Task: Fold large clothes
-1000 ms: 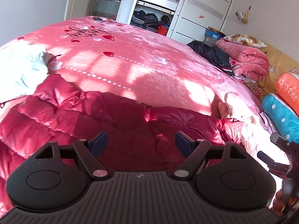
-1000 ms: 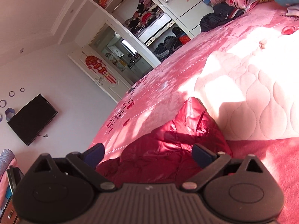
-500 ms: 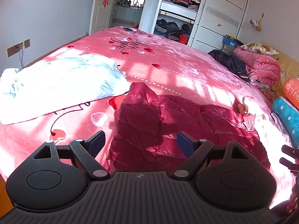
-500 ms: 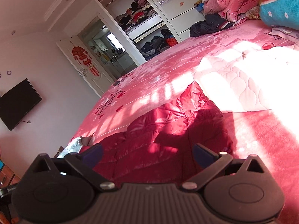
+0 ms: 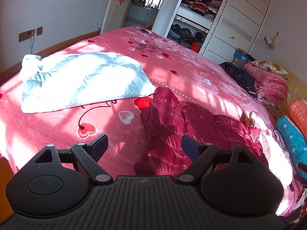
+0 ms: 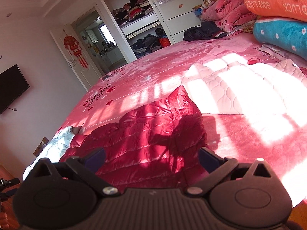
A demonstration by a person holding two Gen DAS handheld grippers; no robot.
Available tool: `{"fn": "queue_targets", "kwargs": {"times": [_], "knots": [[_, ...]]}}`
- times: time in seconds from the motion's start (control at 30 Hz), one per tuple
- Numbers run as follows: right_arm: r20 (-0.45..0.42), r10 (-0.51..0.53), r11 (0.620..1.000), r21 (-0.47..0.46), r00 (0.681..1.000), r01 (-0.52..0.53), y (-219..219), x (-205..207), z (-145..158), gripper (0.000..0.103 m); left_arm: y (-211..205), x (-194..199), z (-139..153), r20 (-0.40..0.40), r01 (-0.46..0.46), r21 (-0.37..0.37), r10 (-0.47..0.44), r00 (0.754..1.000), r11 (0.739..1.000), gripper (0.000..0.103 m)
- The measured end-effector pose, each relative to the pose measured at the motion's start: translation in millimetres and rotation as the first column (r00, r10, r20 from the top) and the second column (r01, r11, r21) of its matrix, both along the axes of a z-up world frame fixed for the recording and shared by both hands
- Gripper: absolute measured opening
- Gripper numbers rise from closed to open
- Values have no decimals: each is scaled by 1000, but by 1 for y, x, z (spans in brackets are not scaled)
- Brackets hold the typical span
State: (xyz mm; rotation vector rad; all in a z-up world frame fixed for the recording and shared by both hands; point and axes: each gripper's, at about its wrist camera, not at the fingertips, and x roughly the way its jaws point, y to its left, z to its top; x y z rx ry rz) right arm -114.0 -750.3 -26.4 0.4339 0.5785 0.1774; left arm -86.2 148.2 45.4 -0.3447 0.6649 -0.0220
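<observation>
Red puffer jacket (image 5: 188,132) lies bunched on the pink bed (image 5: 107,134), straight ahead of both of your grippers and just past their fingertips. Over the last 1 second you have pulled both grippers back and up: 1 second ago the jacket filled the left view, and now the whole garment shows with bedspread on all sides of it. Your left gripper (image 5: 144,145) is spread wide and carries nothing; your right gripper (image 6: 151,158) is likewise wide apart and empty. That reads as a release and step back, so the jacket looks partly gathered, not flat, and you probably need a fresh grasp before the next fold.

A pale blue quilted garment (image 5: 80,82) lies ahead and to the left of your left gripper, well apart from the jacket's body, its near corner close to the jacket's far tip. A white quilted pad (image 6: 239,90) sits ahead and right of your right gripper.

You cannot see the jacket's near hem; each gripper body covers it. Strong shadow crosses its middle, so sleeves, collar and fold lines are hard to tell apart.
</observation>
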Motion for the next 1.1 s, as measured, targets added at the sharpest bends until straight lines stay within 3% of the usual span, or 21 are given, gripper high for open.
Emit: {"fn": "queue_targets", "kwargs": {"times": [0.2,0.37,0.6,1.1], "knots": [[5,24,1000,12,1000,-25,-31,37,-12,102,4,39,-11,-53,19,-51,-21,998,999,103],[-73,72,988,145,995,-61,-53,75,-52,102,2,82,-17,-68,59,-107,-67,995,993,103],[-150,41,963,269,988,1,-75,106,-92,102,-11,138,-47,-113,88,-141,-105,988,986,103],[-233,79,947,320,969,0,-78,155,-134,102,-41,200,-115,-217,177,-229,-227,949,957,103]]}}
